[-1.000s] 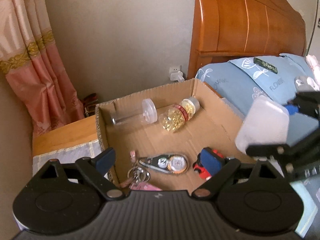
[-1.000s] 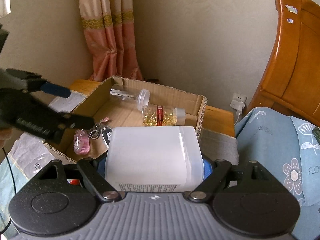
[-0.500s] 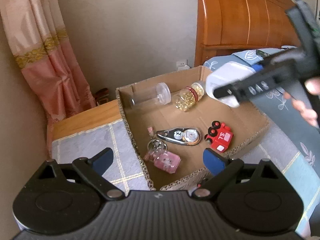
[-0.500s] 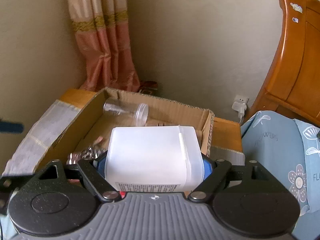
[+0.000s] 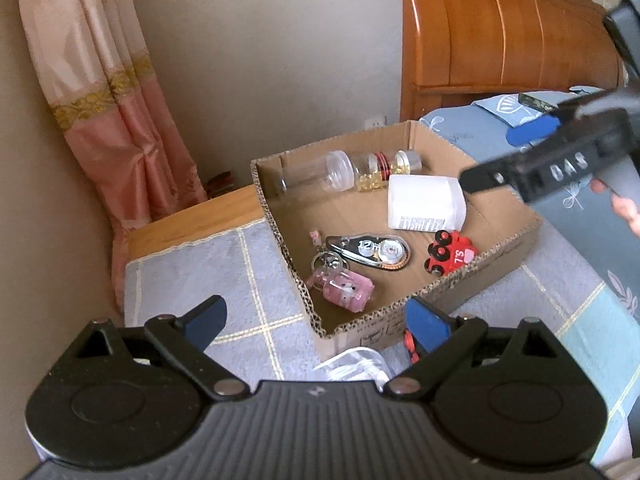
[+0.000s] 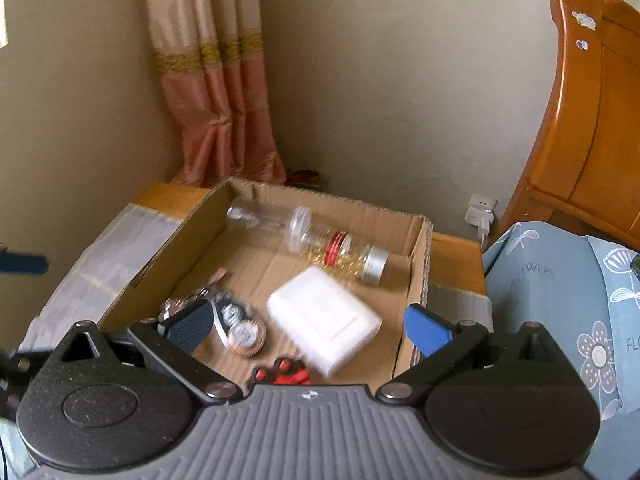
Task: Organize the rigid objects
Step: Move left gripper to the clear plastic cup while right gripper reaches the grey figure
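Your right gripper (image 6: 308, 326) tilts down over the near edge of the box (image 6: 420, 248), its jaws opening with nothing pressed between the blue pads; the space between them frames only the box floor. Your left gripper (image 5: 316, 318) hangs at the box's near corner, jaws spread wide and empty, also pitched downward. Your fingers (image 5: 624, 208) show past the box's right side, wrapped on the right gripper's handle.
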Tool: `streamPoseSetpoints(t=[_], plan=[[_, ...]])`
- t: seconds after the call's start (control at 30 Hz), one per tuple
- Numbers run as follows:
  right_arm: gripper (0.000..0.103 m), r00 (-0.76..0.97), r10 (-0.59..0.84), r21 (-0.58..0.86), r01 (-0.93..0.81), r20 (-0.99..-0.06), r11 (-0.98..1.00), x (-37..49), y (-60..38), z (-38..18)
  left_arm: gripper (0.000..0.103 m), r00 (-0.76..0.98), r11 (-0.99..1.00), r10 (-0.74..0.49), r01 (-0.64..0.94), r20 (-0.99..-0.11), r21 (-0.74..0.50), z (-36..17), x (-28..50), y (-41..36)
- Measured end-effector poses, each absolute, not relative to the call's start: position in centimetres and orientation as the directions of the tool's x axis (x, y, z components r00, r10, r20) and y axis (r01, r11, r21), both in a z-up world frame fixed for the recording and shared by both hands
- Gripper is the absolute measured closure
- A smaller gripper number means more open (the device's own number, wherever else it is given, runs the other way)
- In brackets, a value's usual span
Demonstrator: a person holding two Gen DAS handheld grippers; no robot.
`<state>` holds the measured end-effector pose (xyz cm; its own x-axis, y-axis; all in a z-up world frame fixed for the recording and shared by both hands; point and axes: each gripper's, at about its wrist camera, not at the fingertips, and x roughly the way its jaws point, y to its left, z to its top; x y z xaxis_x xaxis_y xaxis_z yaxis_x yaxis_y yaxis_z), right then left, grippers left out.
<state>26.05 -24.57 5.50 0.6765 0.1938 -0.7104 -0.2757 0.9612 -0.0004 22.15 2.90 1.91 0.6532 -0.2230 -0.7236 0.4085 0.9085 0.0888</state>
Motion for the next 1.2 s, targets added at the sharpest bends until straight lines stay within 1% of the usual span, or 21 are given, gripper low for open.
streamPoseSetpoints(t=[0.17,0.2,0.23,0.4,0.47,0.57,0.73,0.8,0.9,1.0,1.2], plan=[[0.0,0.679,0.23,0.005,-0.317,-0.697,0.948,22.7,-24.2,5.4,0.005,0.686,0.921,-0.224,0.381,-0.692,0.079,2.1,20.1,3.4],[0.0,0.678,0.242,0.012,-0.325,-0.694,0.946,22.0,-24.1,5.3,0.003,0.698,0.924,-0.22,0.372,-0.681,0.082,2.1,19.6,3.5],[0.0,0.676,0.259,0.023,-0.337,-0.69,0.941,21.3,-24.0,5.1,0.001,0.713,0.929,-0.209,0.358,-0.669,0.091,2.0,19.1,3.6],[0.0,0.644,0.382,0.075,-0.45,-0.663,0.89,18.1,-22.9,3.6,0.001,0.772,0.943,-0.161,0.304,-0.615,0.135,1.1,16.7,3.7],[0.0,0.618,0.427,0.077,-0.51,-0.66,0.857,17.0,-22.1,2.7,0.001,0.768,0.947,-0.154,0.294,-0.622,0.127,0.4,16.0,4.0],[0.0,0.561,0.486,0.085,-0.593,-0.67,0.801,16.1,-20.8,0.8,0.001,0.765,0.965,-0.155,0.253,-0.626,0.071,-0.4,15.2,5.0],[0.0,0.504,0.499,0.069,-0.65,-0.705,0.756,16.1,-18.9,-2.5,0.001,0.756,0.988,-0.125,0.151,-0.643,-0.014,-2.2,14.3,7.2],[0.0,0.493,0.497,0.066,-0.659,-0.714,0.749,16.6,-18.2,-3.5,0.001,0.741,0.989,-0.131,0.14,-0.659,-0.039,-2.9,14.0,7.7],[0.0,0.477,0.492,0.083,-0.651,-0.728,0.754,17.7,-17.4,-4.6,0.001,0.724,0.991,-0.123,0.13,-0.678,-0.04,-3.7,13.7,7.9],[0.0,0.462,0.499,0.113,-0.641,-0.734,0.759,18.5,-17.2,-5.2,0.001,0.719,0.99,-0.123,0.138,-0.684,-0.033,-3.9,13.7,7.8],[0.0,0.445,0.489,0.121,-0.635,-0.75,0.763,17.2,-18.3,-4.9,0.001,0.715,0.985,-0.152,0.169,-0.682,-0.043,-4.2,14.1,7.3]])
